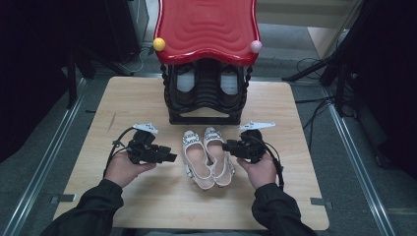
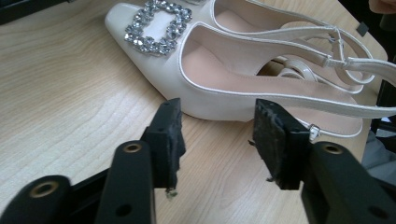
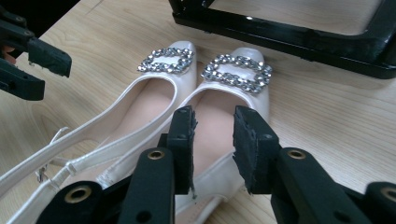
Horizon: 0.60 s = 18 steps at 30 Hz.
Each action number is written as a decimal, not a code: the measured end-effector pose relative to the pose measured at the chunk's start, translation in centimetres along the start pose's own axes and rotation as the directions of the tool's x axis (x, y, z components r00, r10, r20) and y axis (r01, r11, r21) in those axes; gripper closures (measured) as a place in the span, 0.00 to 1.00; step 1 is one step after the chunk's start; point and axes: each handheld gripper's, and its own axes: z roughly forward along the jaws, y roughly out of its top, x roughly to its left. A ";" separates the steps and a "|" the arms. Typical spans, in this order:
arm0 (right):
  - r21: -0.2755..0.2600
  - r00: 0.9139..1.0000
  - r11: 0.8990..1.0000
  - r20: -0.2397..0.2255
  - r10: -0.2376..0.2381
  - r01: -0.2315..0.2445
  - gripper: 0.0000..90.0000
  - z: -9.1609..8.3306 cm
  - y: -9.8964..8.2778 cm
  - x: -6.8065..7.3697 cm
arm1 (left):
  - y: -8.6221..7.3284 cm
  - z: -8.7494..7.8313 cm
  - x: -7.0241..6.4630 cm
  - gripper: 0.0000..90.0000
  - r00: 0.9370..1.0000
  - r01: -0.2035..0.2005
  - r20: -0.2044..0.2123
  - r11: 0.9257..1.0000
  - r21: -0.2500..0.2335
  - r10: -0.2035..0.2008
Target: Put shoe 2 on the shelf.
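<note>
The pair of white shoes (image 1: 207,157) is taken as the landmark; it lies on the wooden table (image 1: 147,103), the two shoes touching side by side, toes pointing away from the person, each with a glittering buckle on the toe.

To the left of the shoes, the left claw (image 1: 172,157) is held in the person's left hand (image 1: 125,169), just above the table. Its jaws are released: in the left gripper view the left claw (image 2: 217,128) is seen with its pads apart and nothing pressed between them, the side of the left shoe (image 2: 224,70) lying just beyond the tips. The buckle (image 2: 156,25) of this shoe is seen clearly on its toe.

Behind the shoes, a black shoe rack (image 1: 205,96) with a red wavy top (image 1: 206,27) is placed on the table. Inside the rack, a pair of dark shoes (image 1: 204,83) with pale insoles is kept, toes towards the person. A yellow ball (image 1: 159,44) and a pink ball (image 1: 255,46) are fixed on the front corners of the red top.

To the right of the shoes, the right claw (image 1: 225,145) is held in the right hand (image 1: 260,172). It is also released: in the right gripper view the right claw (image 3: 214,140) is seen above the right shoe (image 3: 233,88), the pads apart and not pressing on it.
</note>
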 end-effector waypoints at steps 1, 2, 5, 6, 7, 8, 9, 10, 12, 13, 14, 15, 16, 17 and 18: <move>0.001 1.000 1.000 0.001 0.000 0.000 0.76 0.1 0.0 0.1 | 0.1 -0.1 0.0 0.57 1.000 -0.005 0.001 1.000 -0.004 0.005; 0.007 1.000 1.000 0.004 -0.005 0.005 0.76 0.3 0.0 0.4 | 0.1 -0.1 0.0 0.55 1.000 -0.006 0.001 1.000 -0.006 0.006; 0.023 1.000 1.000 0.007 -0.009 0.009 0.74 0.7 0.2 0.8 | 0.2 -0.2 -0.1 0.54 1.000 -0.011 -0.002 1.000 -0.013 0.011; 0.027 1.000 1.000 0.007 -0.010 0.010 0.74 0.7 0.2 0.9 | 0.2 -0.3 0.0 0.54 1.000 -0.012 -0.001 1.000 -0.014 0.012; 0.030 1.000 1.000 0.005 -0.006 0.006 0.73 0.8 0.3 1.0 | 0.2 -0.3 0.0 0.53 1.000 -0.011 0.001 1.000 -0.014 0.011; 0.033 1.000 0.999 0.004 -0.005 0.005 0.73 0.9 0.4 1.1 | 0.3 -0.3 0.0 0.53 1.000 -0.011 0.000 1.000 -0.014 0.011; 0.041 1.000 0.999 0.003 -0.005 0.005 0.72 1.0 0.5 1.2 | 0.3 -0.3 0.1 0.53 1.000 -0.013 0.002 1.000 -0.016 0.013; 0.047 1.000 0.999 0.003 -0.005 0.004 0.71 1.1 0.6 1.2 | 0.3 -0.3 0.1 0.53 1.000 -0.014 -0.003 1.000 -0.015 0.014; 0.058 1.000 0.998 0.005 -0.002 0.001 0.71 1.3 0.8 1.2 | 0.3 -0.2 0.2 0.52 1.000 -0.017 -0.010 1.000 -0.014 0.017; 0.065 1.000 0.998 0.003 0.006 -0.006 0.71 1.4 0.9 1.3 | 0.3 -0.2 0.2 0.52 1.000 -0.019 -0.014 1.000 -0.013 0.019; 0.071 1.000 0.997 0.003 0.006 -0.006 0.71 1.5 1.0 1.3 | 0.3 -0.2 0.2 0.52 1.000 -0.020 -0.015 1.000 -0.011 0.020; 0.078 1.000 0.997 0.003 0.004 -0.004 0.71 1.7 1.0 1.4 | 0.4 -0.1 0.2 0.52 1.000 -0.020 -0.016 1.000 -0.010 0.020; 0.088 1.000 0.996 0.003 0.003 -0.004 0.71 1.9 1.1 1.5 | 0.4 -0.1 0.2 0.52 1.000 -0.017 -0.014 1.000 -0.010 0.017; 0.098 1.000 0.995 0.002 0.005 -0.005 0.71 2.2 1.1 1.6 | 0.4 -0.1 0.2 0.52 1.000 -0.016 -0.013 1.000 -0.010 0.016; 0.110 1.000 0.994 -0.001 0.005 -0.005 0.71 2.4 1.2 1.8 | 0.4 -0.1 0.3 0.52 1.000 -0.014 -0.012 1.000 -0.013 0.014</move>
